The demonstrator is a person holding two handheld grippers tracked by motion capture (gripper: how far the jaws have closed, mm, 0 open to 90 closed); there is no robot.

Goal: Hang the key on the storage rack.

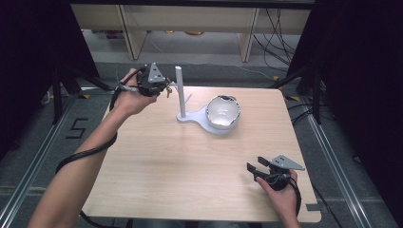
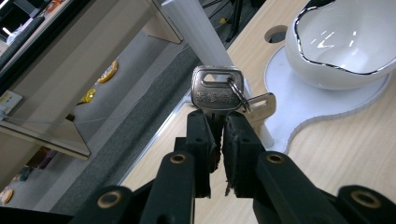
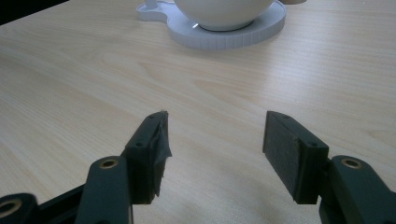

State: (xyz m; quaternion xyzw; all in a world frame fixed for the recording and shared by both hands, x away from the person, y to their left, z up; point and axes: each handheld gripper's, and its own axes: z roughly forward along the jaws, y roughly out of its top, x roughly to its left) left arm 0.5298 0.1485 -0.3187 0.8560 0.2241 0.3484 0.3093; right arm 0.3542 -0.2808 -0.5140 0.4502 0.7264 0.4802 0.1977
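Key (image 2: 216, 93) in left gripper (image 2: 217, 135), seemingly ringed.

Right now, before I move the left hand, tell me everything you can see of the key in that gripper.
The key is silver metal with a squarish head stamped with faint characters. A split ring runs through its hole and carries a second key hanging behind. The left gripper is shut on its blade, head pointing away, in the air beside the white post at the table's far left.
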